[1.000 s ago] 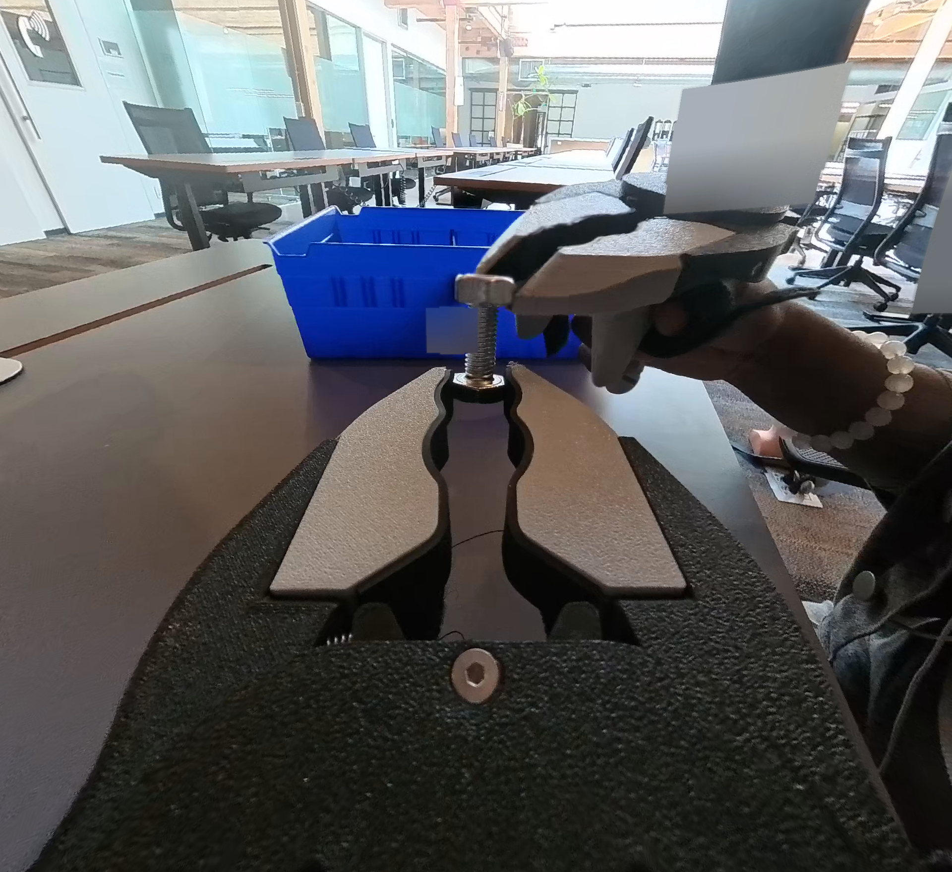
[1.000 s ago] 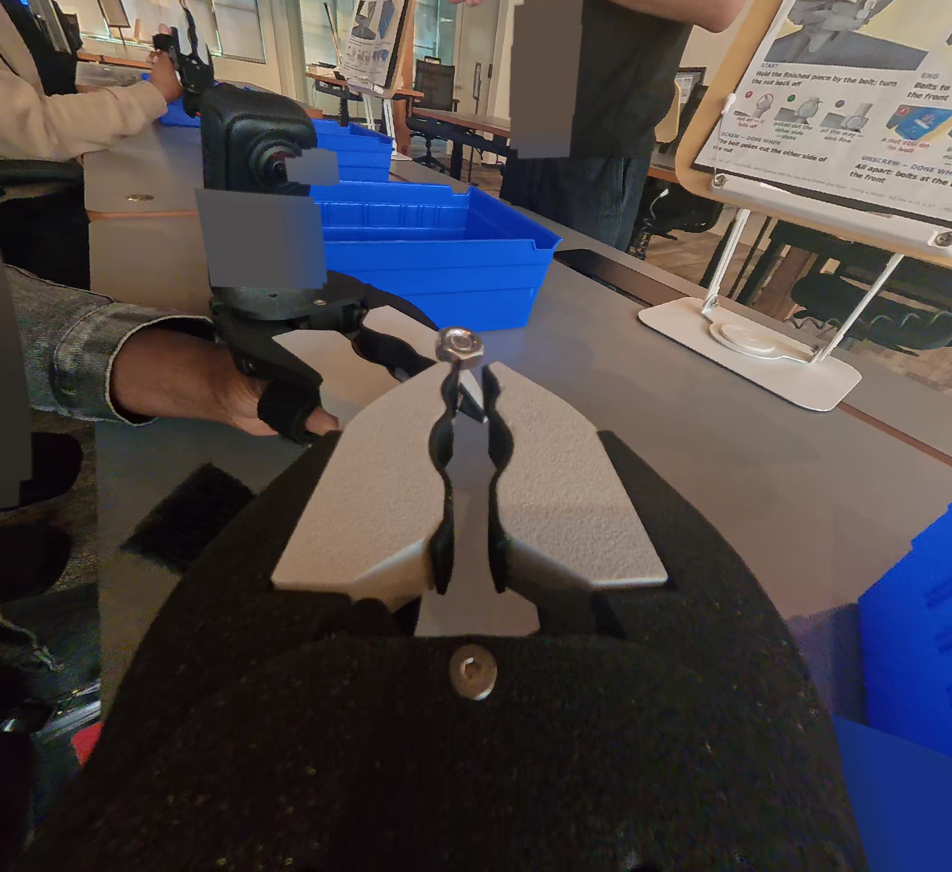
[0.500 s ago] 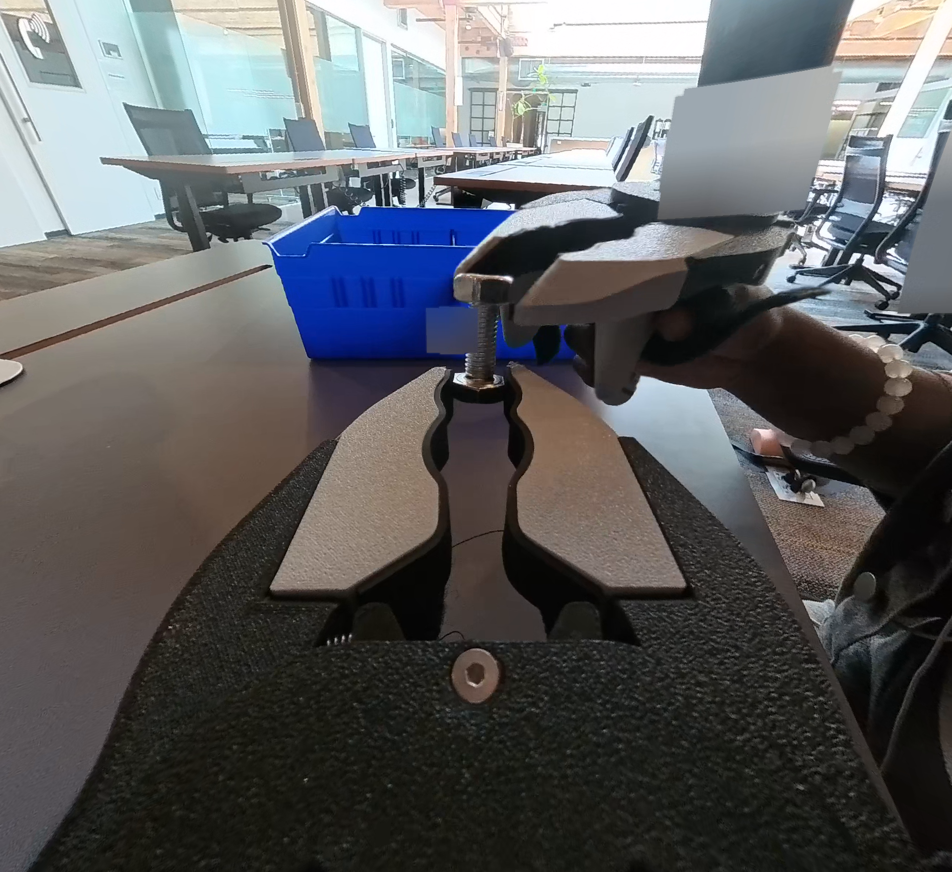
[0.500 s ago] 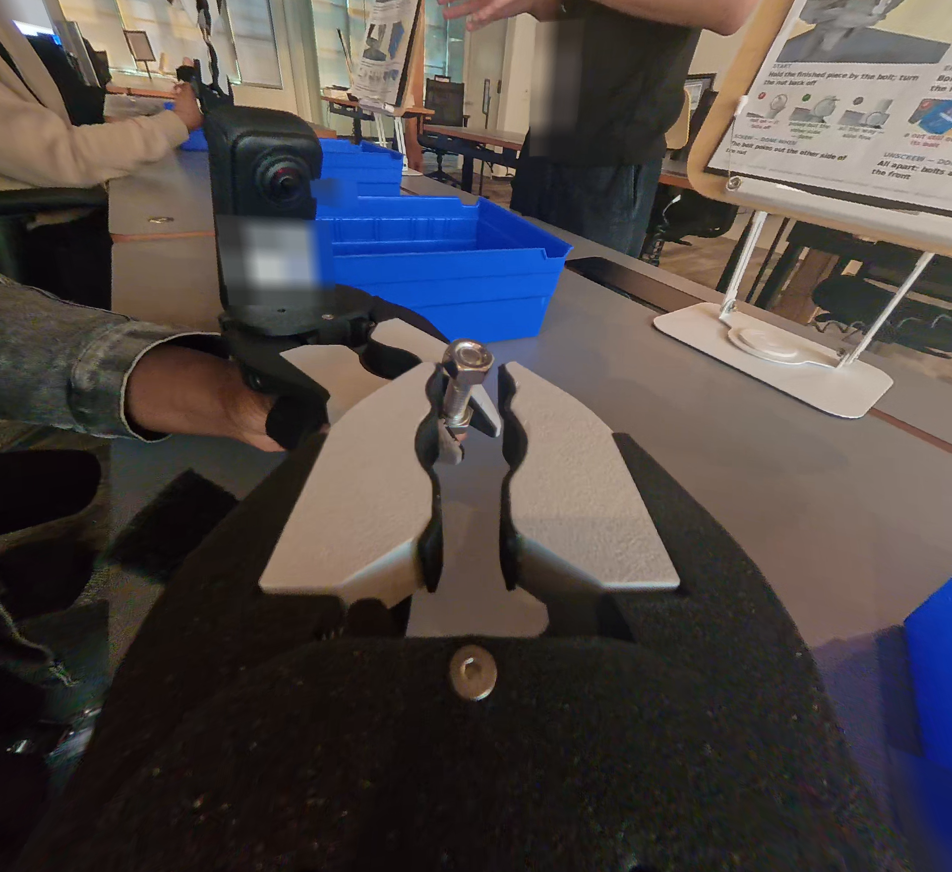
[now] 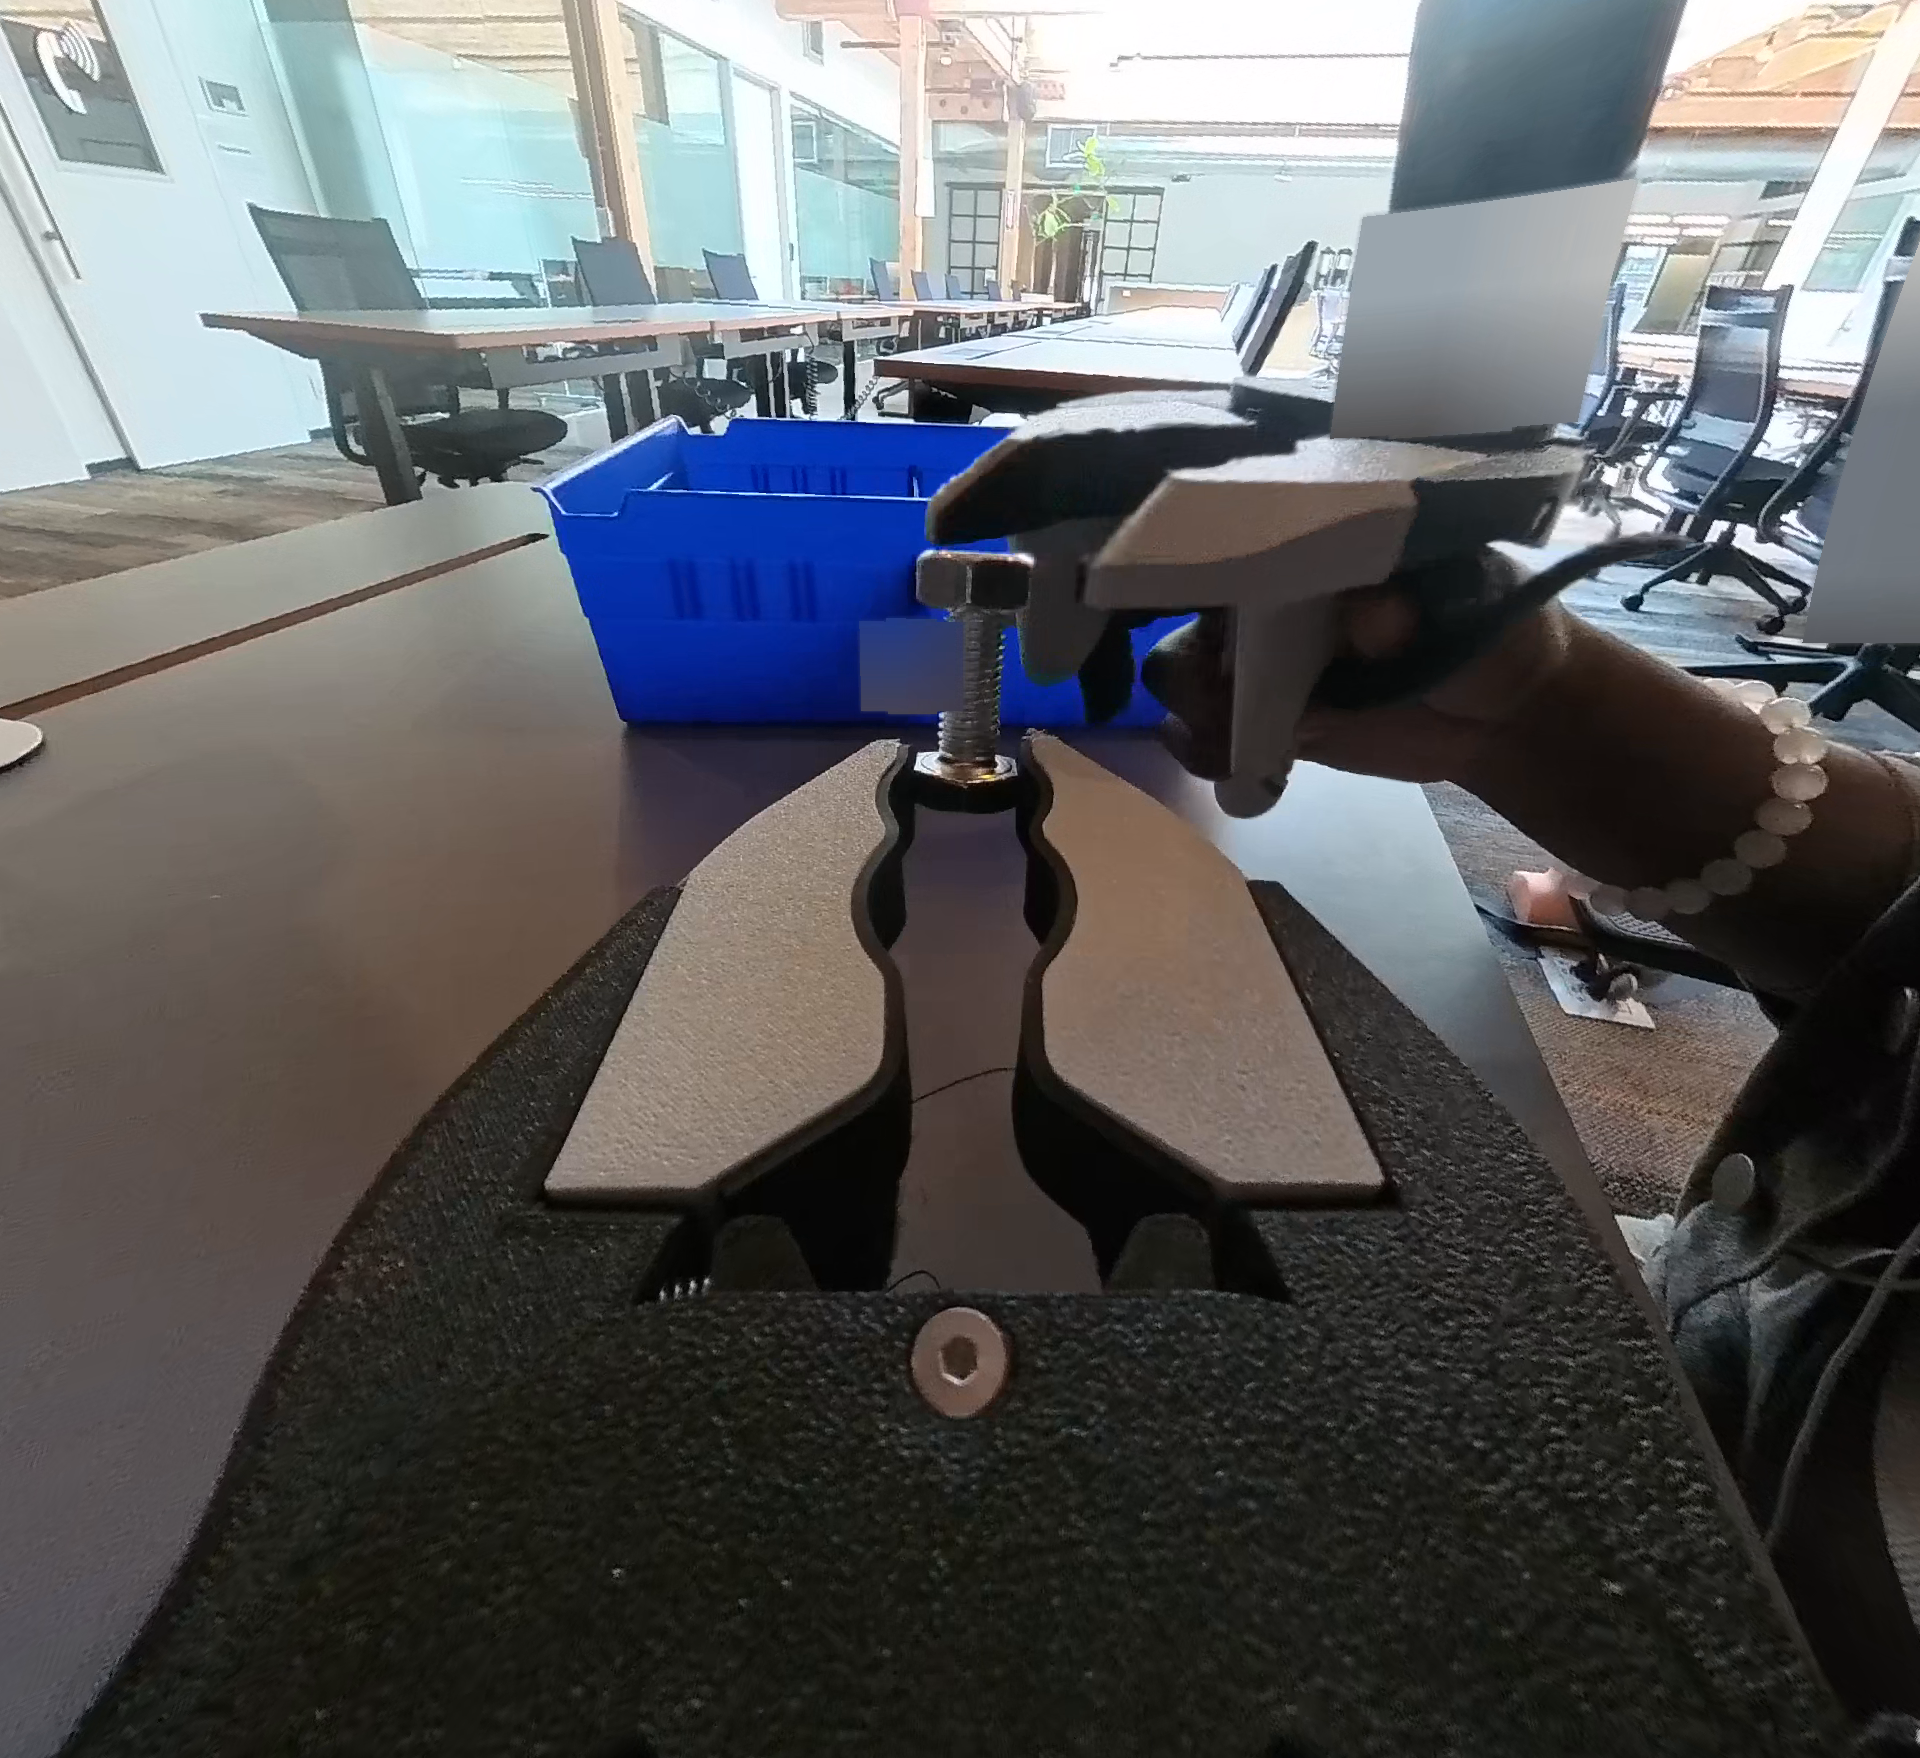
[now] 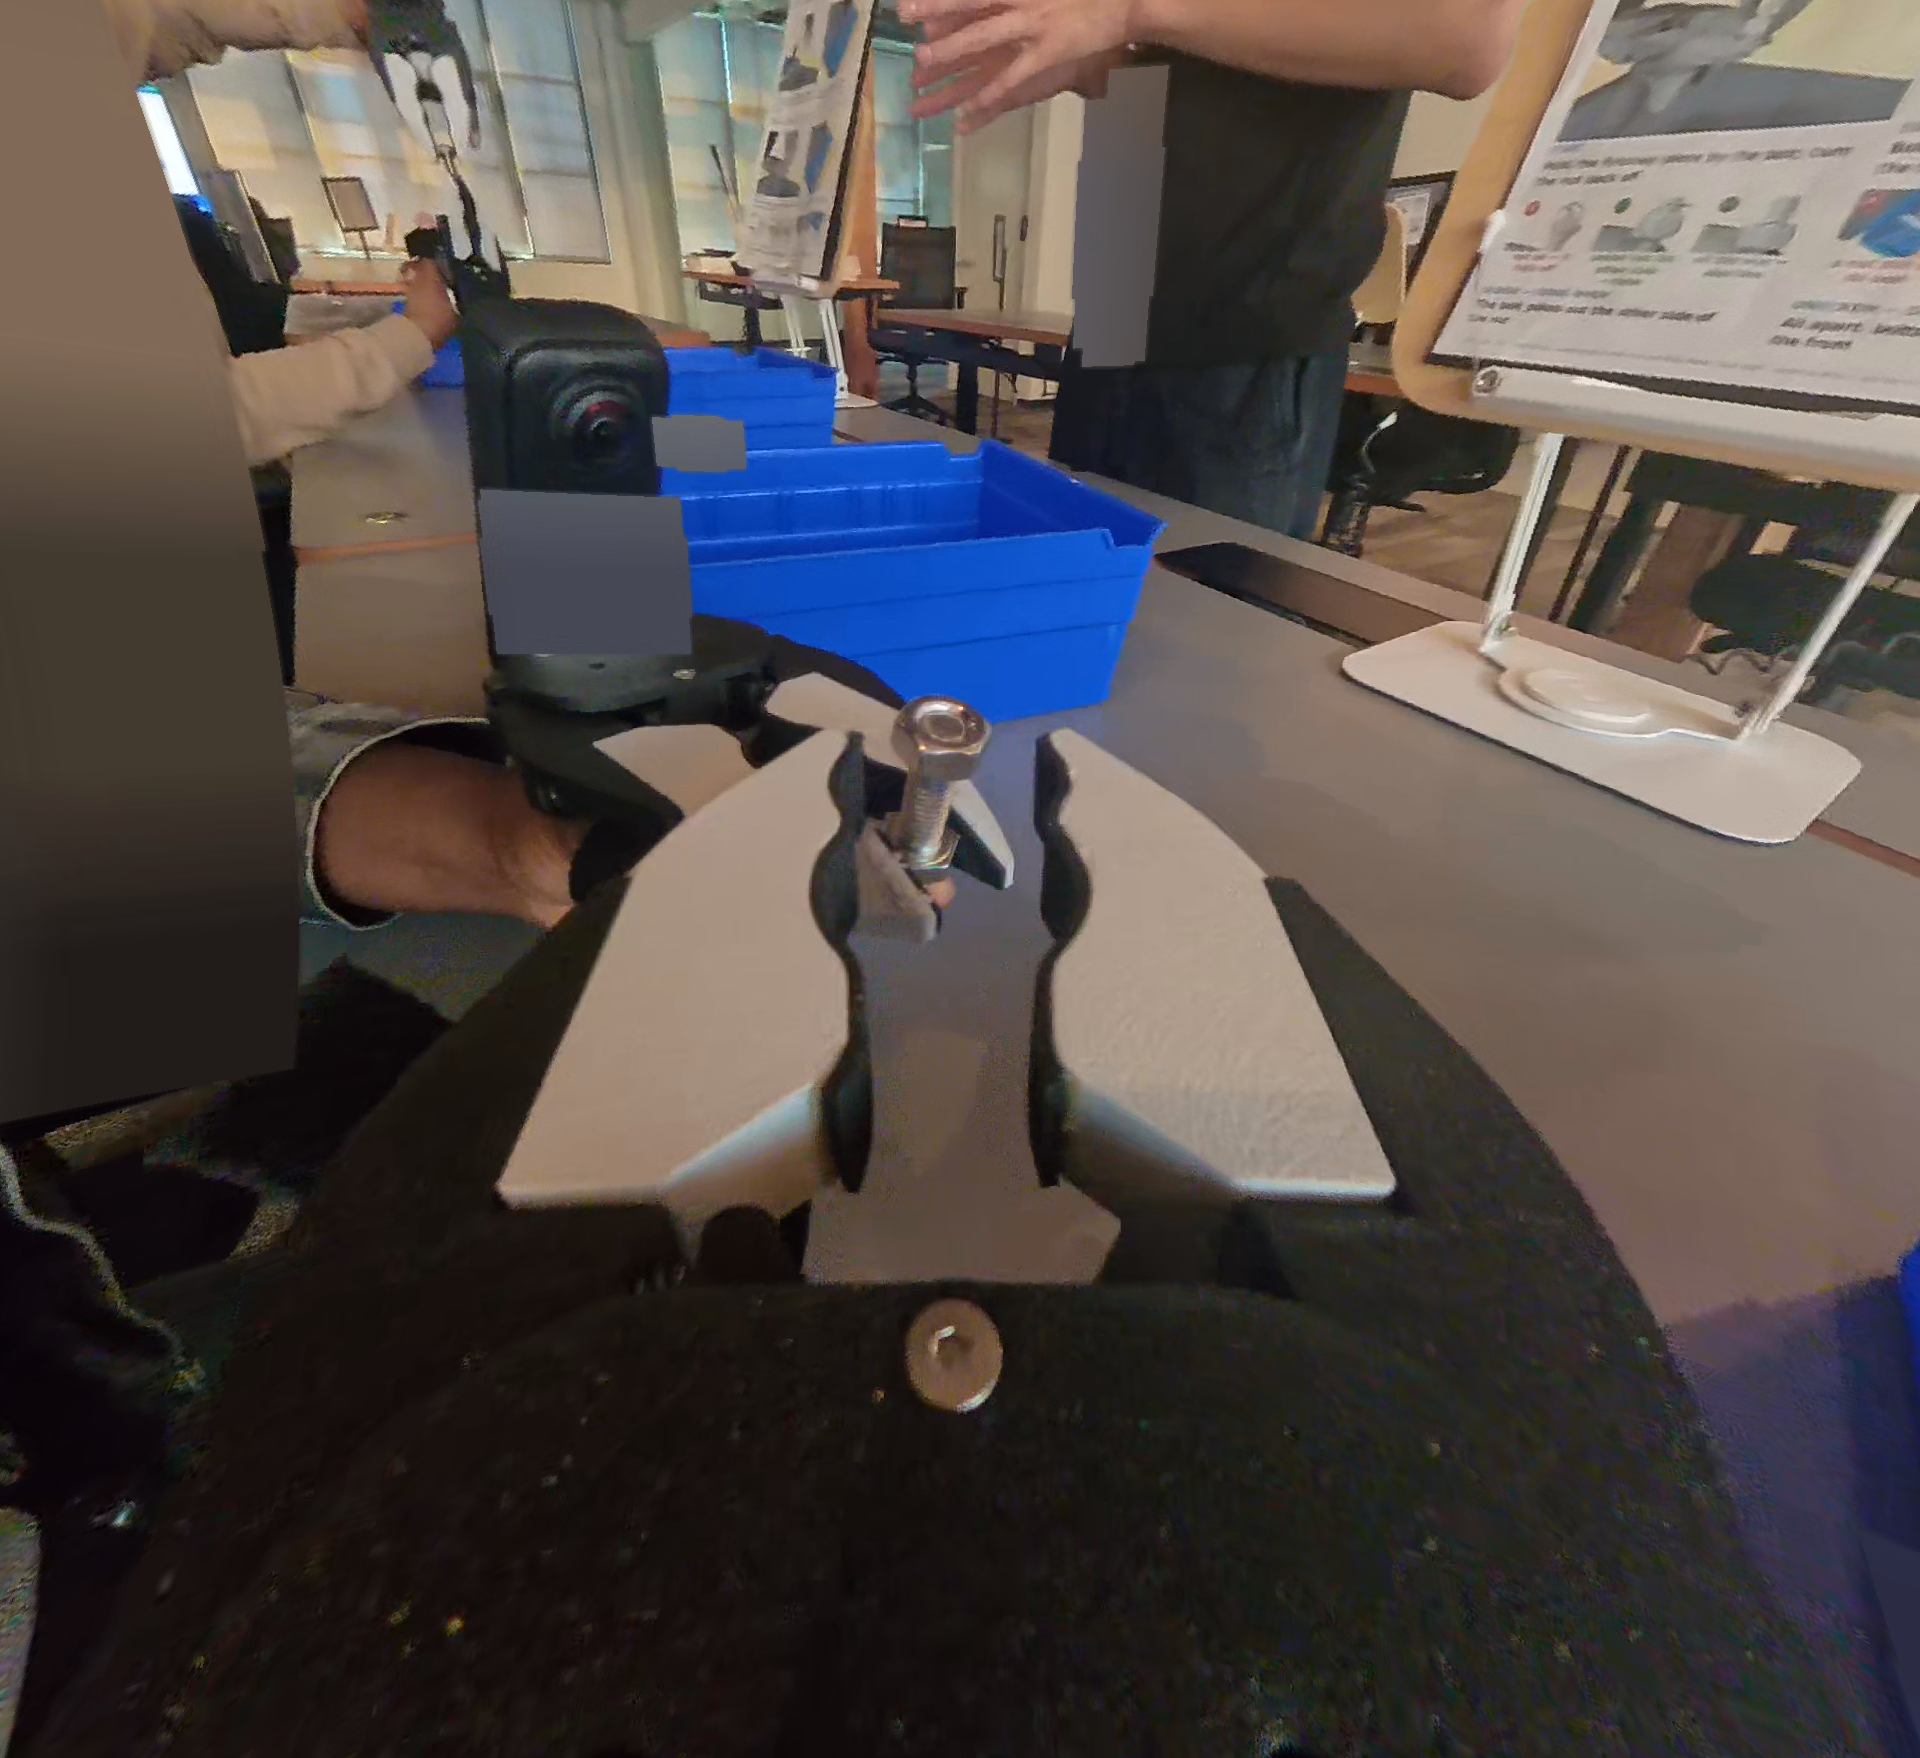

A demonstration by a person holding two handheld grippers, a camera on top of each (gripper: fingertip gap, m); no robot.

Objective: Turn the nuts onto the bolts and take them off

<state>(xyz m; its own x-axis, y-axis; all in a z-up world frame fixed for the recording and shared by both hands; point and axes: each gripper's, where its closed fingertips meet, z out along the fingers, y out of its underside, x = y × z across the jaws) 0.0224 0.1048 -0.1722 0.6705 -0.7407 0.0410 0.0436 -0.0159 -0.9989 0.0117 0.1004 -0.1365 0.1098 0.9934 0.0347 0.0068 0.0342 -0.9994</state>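
Observation:
A silver bolt (image 5: 971,669) stands upright, head up, above the dark table (image 5: 260,877). My left gripper (image 5: 964,768) is shut on the nut (image 5: 966,766) at the foot of the thread. My right gripper (image 6: 948,752) is open; its fingertips (image 6: 847,763) stand on either side of the bolt head (image 6: 940,732) with a gap on each side. In the left wrist view the right gripper (image 5: 997,565) comes in from the right at head height. In the right wrist view the left gripper (image 6: 928,867) holds the nut (image 6: 928,854) below the head.
A blue bin (image 5: 769,586) stands just behind the bolt; it also shows in the right wrist view (image 6: 914,586). An instruction board on a white stand (image 6: 1600,721) is at the right. A person (image 6: 1299,150) stands behind the table. The table edge (image 5: 1475,877) runs along the right. The grippers are tip to tip, or close to it.
My right gripper has let go of the bolt head and opened wider. My left gripper still holds the nut in the same place.

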